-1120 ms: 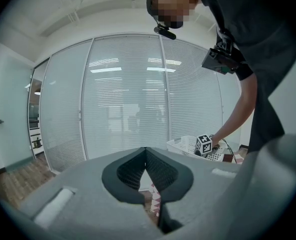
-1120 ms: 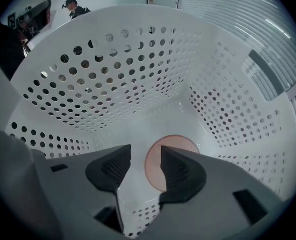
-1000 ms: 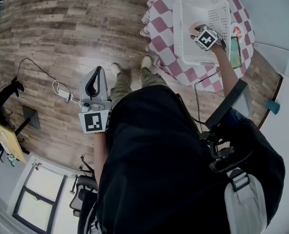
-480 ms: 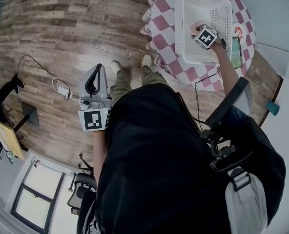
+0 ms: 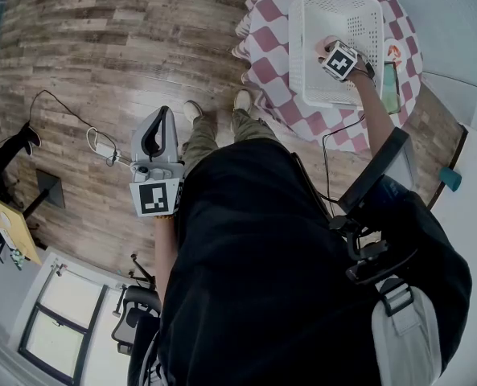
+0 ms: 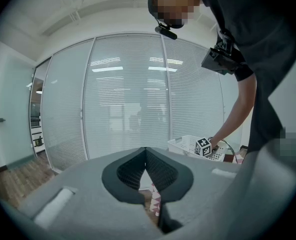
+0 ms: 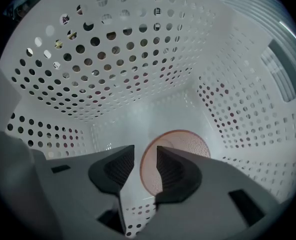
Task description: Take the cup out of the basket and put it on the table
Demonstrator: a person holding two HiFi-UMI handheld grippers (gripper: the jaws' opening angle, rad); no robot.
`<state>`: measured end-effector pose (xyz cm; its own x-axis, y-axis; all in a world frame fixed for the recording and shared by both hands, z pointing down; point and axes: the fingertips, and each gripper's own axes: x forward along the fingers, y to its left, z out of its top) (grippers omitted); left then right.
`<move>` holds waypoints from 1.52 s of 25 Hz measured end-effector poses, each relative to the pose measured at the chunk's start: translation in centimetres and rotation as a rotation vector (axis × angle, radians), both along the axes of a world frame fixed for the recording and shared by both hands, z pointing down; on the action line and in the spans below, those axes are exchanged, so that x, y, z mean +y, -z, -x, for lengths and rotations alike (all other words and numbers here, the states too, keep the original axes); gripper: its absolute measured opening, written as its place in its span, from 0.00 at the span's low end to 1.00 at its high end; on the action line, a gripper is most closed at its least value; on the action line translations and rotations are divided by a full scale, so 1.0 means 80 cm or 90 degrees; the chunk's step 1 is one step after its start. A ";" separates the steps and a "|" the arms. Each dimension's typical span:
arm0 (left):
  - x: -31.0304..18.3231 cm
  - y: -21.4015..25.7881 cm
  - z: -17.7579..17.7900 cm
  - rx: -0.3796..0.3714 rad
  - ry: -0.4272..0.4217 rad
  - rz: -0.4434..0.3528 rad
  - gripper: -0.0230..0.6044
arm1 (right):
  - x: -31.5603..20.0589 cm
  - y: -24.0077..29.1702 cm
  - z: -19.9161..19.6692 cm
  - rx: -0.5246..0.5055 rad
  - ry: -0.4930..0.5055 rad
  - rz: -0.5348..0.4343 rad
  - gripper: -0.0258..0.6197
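A pink cup [image 7: 180,146] stands upright on the floor of the white perforated basket [image 7: 113,69], seen from above in the right gripper view. My right gripper [image 7: 145,148] points straight down into the basket. Its jaws have just been closing and straddle the cup's near rim, one finger [image 7: 175,171] inside the cup and the other outside. A gap still shows beside the rim. In the head view the cup [image 5: 325,45] peeks out beside my right gripper [image 5: 339,59] in the basket [image 5: 302,55]. My left gripper [image 5: 165,112] hangs shut and empty over the wooden floor.
The basket sits on a round table [image 5: 270,47] with a red-and-white checked cloth. A green phone-like item [image 5: 388,85] lies right of the basket. A cable [image 5: 101,145] trails on the floor at the left. A glass wall with blinds [image 6: 123,94] fills the left gripper view.
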<state>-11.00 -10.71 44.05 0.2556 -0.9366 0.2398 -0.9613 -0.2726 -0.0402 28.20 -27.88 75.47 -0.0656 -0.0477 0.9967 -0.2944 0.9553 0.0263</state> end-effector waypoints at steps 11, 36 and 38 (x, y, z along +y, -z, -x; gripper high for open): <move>0.000 0.003 -0.002 0.018 -0.017 -0.027 0.05 | 0.002 -0.002 0.000 0.020 0.043 -0.001 0.21; -0.002 0.001 0.000 0.018 -0.018 -0.023 0.05 | 0.008 -0.006 -0.009 0.056 0.073 0.006 0.18; -0.003 0.001 0.001 0.018 -0.019 -0.024 0.05 | 0.009 -0.007 -0.010 0.058 0.074 0.008 0.18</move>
<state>-11.05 -10.92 43.94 0.2900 -0.9366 0.1965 -0.9535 -0.3003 -0.0242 29.01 -27.16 75.99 0.0215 -0.0324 0.9992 -0.1783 0.9833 0.0357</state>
